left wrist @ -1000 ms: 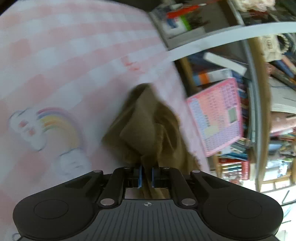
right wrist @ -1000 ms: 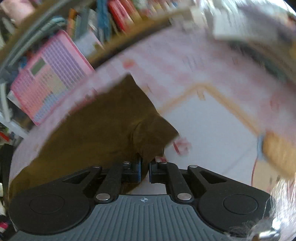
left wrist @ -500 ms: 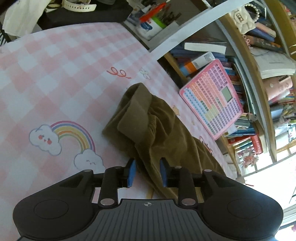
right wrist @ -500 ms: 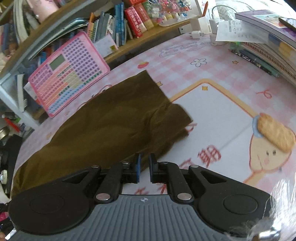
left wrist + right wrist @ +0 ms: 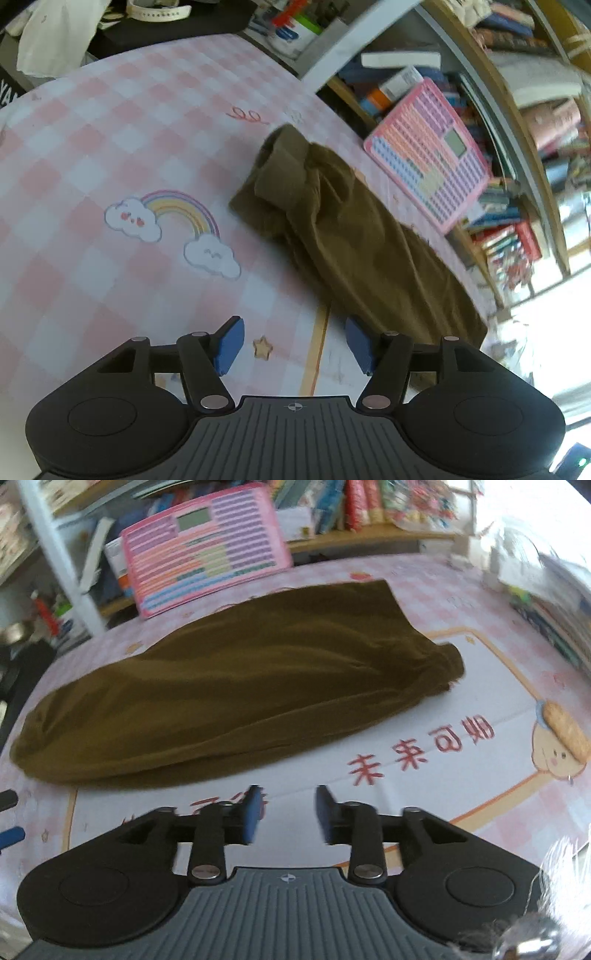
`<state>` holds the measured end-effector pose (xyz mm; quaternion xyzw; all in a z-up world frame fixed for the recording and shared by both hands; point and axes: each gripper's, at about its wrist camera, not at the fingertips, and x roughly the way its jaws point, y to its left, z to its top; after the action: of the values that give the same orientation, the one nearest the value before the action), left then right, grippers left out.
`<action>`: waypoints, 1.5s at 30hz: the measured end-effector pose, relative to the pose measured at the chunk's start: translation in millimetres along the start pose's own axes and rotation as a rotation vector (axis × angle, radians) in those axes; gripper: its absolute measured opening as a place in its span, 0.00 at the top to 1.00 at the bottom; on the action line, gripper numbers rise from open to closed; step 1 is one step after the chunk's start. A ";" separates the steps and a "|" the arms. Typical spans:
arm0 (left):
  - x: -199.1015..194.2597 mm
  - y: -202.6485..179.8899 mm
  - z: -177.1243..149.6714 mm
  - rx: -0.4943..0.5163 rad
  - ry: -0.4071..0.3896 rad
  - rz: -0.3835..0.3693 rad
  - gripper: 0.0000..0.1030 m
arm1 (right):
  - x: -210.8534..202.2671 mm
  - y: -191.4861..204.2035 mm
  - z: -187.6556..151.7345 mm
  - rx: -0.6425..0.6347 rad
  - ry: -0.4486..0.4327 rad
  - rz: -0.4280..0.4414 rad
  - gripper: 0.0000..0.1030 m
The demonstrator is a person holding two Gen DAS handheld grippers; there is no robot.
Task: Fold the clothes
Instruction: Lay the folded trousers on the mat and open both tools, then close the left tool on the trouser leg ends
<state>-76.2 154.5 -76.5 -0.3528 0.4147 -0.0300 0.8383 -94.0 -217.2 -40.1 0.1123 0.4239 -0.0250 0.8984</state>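
**Ana:** Trousers (image 5: 236,686) down on the pink checked worktop (image 5: 110,155), brown, stretched in a long strip in front of the pink toy keyboard (image 5: 203,550). Both tools have let go. The left hand-held gripper (image 5: 293,345) is opening with only bare cloth-cover between its blue pads, and the right hand-held gripper (image 5: 288,812) is opening too, nothing in it, just short of the near edge of the fabric.

**Ben:** So where does this go wrong?

**Ana:** Look at the left wrist view. That end of the trousers (image 5: 332,221) is bunched, with a band (image 5: 284,166) rolled over on itself near the rainbow print (image 5: 173,218). Fold over that lump and I'd say the crease lands crooked and the bundle comes out thick at one end.

**Ben:** And the other end?

**Ana:** Flatter, but the corner (image 5: 447,668) by the printed frame is puckered. A pinch there could catch one layer only, and the layer beneath would trail and slide.

**Ben:** Anything around it?

**Ana:** The toy keyboard leans just behind the far edge, and books (image 5: 554,602) sit stacked on the right. A wide swing of cloth could knock the keyboard over. Both views are also smeared, so the exact edge is hard to judge.
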 end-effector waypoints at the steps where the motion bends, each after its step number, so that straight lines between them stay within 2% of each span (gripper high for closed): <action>1: -0.3 -0.8 -2.0 0.012 0.006 0.006 0.40 | -0.6 5.1 -1.2 -0.023 -0.006 -0.005 0.64; 3: -0.9 -0.9 -3.5 0.026 0.009 0.013 0.40 | 0.6 11.4 -2.8 -0.052 -0.003 -0.014 0.59; 6: -0.9 6.3 -1.8 -0.014 -0.014 -0.020 0.40 | 2.4 21.2 -5.4 -0.102 -0.001 -0.022 0.49; 9: 7.4 21.1 6.2 -0.141 -0.047 -0.088 0.41 | 4.0 32.7 -7.8 -0.165 -0.005 -0.017 0.47; 12: 25.8 36.4 16.3 -0.332 -0.060 -0.154 0.41 | 11.2 47.5 -1.6 -0.195 -0.019 -0.006 0.46; 14: 38.0 39.7 21.7 -0.410 -0.070 -0.166 0.42 | 17.0 58.3 5.1 -0.210 -0.028 0.003 0.46; 22: 65.1 29.5 31.8 -0.556 -0.105 -0.165 0.41 | 46.9 103.4 35.4 -0.337 -0.063 0.007 0.46; 30: 67.0 28.6 32.1 -0.580 -0.110 -0.152 0.44 | 100.1 145.8 86.4 -0.365 -0.110 0.043 0.45; 34: 67.0 29.2 31.2 -0.572 -0.114 -0.156 0.44 | 128.6 171.2 98.0 -0.403 -0.122 0.071 0.42; 36: 67.0 27.8 30.7 -0.573 -0.124 -0.148 0.45 | 147.9 182.3 95.7 -0.455 -0.078 0.044 0.40; 38: 66.9 28.0 29.9 -0.590 -0.132 -0.137 0.49 | 151.1 183.7 93.1 -0.453 -0.100 0.045 0.39; 41: 66.7 28.3 28.8 -0.616 -0.144 -0.120 0.59 | 130.3 177.5 82.8 -0.472 -0.106 0.041 0.39; 43: 66.5 28.5 27.9 -0.633 -0.151 -0.115 0.59 | 107.6 169.6 68.7 -0.501 -0.119 0.043 0.39; 45: 66.5 28.8 26.7 -0.639 -0.158 -0.111 0.60 | 90.7 157.4 49.1 -0.506 -0.084 0.062 0.40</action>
<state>-20.5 168.4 -128.1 -0.6213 0.3167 0.0835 0.7118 23.2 -70.3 -51.1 -0.1041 0.3755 0.1045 0.9150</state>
